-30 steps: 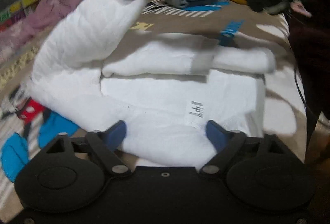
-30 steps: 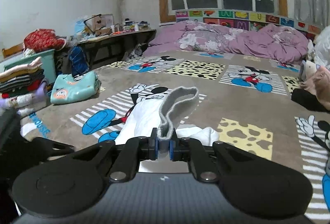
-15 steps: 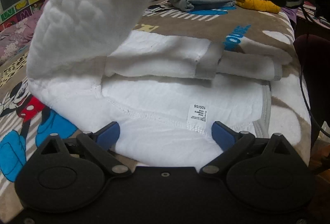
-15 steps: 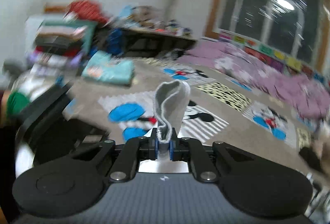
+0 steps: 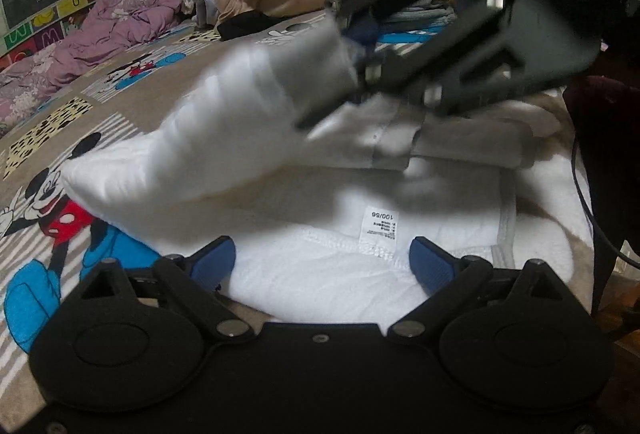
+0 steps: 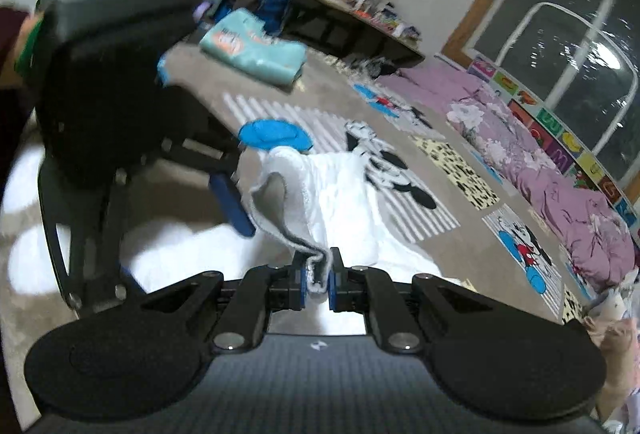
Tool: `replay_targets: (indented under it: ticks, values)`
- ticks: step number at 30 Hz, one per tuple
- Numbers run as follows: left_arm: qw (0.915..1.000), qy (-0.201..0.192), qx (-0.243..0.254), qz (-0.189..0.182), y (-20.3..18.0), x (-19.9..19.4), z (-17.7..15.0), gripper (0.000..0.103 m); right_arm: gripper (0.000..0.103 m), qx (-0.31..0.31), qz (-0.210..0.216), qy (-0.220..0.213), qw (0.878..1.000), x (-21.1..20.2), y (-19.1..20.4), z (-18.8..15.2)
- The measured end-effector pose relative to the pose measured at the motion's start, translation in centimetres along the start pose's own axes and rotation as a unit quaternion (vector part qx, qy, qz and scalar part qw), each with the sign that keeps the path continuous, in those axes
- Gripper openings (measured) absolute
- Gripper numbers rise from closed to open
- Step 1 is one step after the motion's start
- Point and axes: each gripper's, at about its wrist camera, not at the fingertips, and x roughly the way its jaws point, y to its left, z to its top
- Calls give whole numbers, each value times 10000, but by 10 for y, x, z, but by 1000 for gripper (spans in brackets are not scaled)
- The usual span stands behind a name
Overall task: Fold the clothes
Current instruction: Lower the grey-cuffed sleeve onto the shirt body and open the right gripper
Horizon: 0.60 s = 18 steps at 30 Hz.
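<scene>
white garment (image 5: 320,274) | care label (image 5: 378,232) | reads "100/56", seen upside down

Bed covered by a cartoon-mouse blanket (image 5: 100,106). White garment (image 5: 320,234) lies on it. Purple quilt (image 6: 560,170) bunched along the far edge.

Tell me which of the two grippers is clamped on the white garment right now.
The right gripper: its blue pads are shut on the grey cuff of the white garment. The left gripper stands wide open over the garment, holding nothing.
</scene>
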Motion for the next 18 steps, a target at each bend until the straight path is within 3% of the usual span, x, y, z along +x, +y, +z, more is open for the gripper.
replay_targets:
  ticks: [12, 16, 18]
  values:
    - [9999, -87, -90, -10, 6, -20, -5, 97, 12, -1197, 229, 621, 9906, 28, 49, -3]
    - [9996, -200, -201, 73, 14, -31, -5, 97, 17, -1083, 287, 576, 9920, 23, 49, 0]
    - [9993, -264, -229, 103, 17, -36, -6, 97, 24, -846, 304, 499, 9947, 13, 42, 2]
